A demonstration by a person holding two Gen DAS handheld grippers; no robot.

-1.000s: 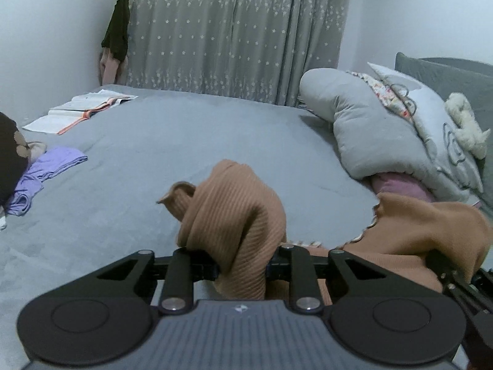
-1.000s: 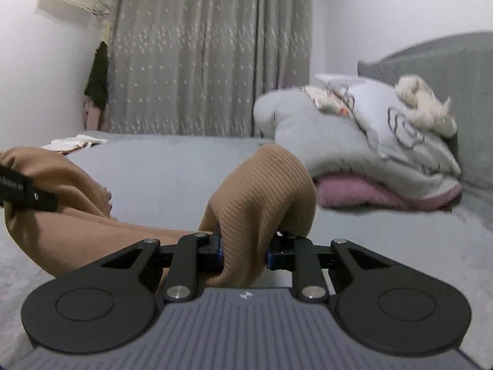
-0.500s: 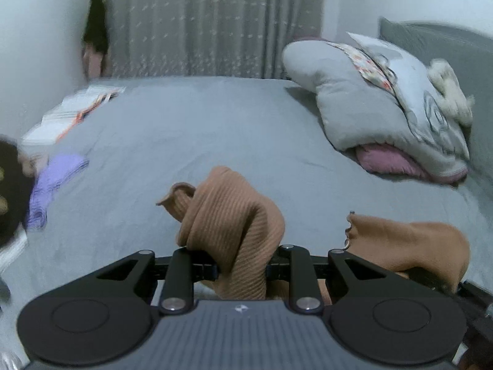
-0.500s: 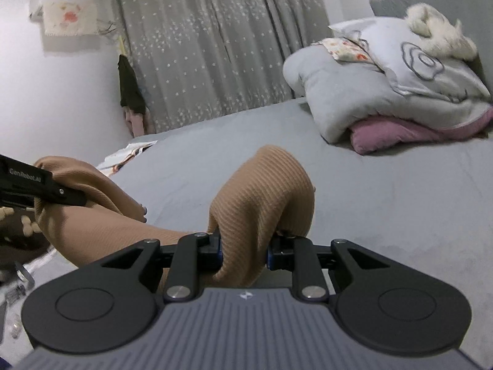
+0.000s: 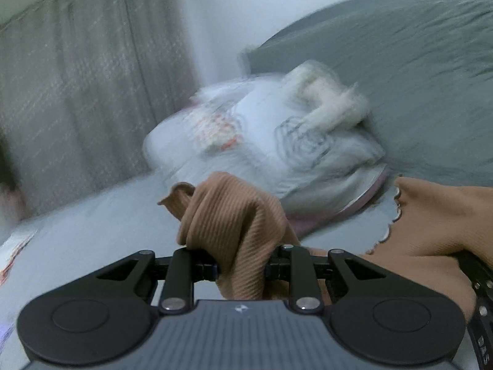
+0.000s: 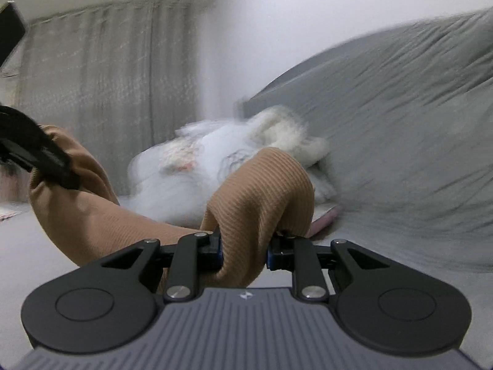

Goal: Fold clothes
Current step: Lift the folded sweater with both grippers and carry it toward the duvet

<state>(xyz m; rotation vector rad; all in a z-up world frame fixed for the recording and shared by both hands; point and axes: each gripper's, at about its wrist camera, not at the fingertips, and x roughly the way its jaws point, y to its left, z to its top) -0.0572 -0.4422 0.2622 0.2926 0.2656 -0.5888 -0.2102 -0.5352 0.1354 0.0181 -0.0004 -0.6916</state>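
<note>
**Both tongs carrying the brown top across the bed**

Left wrist view: the left tongs (image 5: pixel 242 269) are clamped on a bunched fold of the brown ribbed top (image 5: pixel 234 215), which rises in a hump above the jaws. More of the same cloth shows at the right edge, where part of the other tool shows against it. The tongs point slightly downward toward the blurred pillows (image 5: pixel 271 154) and the grey headboard (image 5: pixel 400 61); the frame is tilted, so the wrist looks rolled.

Right wrist view: the right tongs (image 6: pixel 245 254) pinch another fold of the top (image 6: pixel 262 185), pointing about level. The cloth sags from here to the left tool at the upper left, hanging above the bed (image 6: pixel 37 246).

To do this step well, I would keep both grips firm, hold the two ends level with each other and taut, then lower the cloth flat before folding.
</note>
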